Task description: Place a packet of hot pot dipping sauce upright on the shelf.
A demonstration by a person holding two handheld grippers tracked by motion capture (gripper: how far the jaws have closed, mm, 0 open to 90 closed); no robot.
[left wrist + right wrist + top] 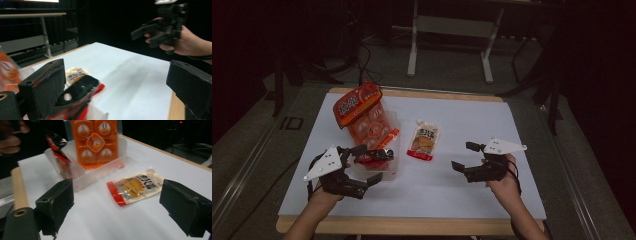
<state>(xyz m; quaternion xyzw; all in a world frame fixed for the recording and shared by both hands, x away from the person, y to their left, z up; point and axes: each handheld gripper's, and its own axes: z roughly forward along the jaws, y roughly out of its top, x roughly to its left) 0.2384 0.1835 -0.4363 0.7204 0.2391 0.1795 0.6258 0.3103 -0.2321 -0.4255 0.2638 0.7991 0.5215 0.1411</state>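
A: Where were the 2 tools?
B: From above, the left tool (367, 165) hung, jaws apart, at the clear tray (393, 172), beside a red-black packet (374, 155) standing in it. The right tool (464, 157) hovered over the white surface (452, 190), jaws wide apart and empty.
A: And the close views?
B: The right one showed the orange pack (96, 141) upright in the tray and the pouch (136, 187) flat just beside it. The left one showed the packet blurred by its jaw.
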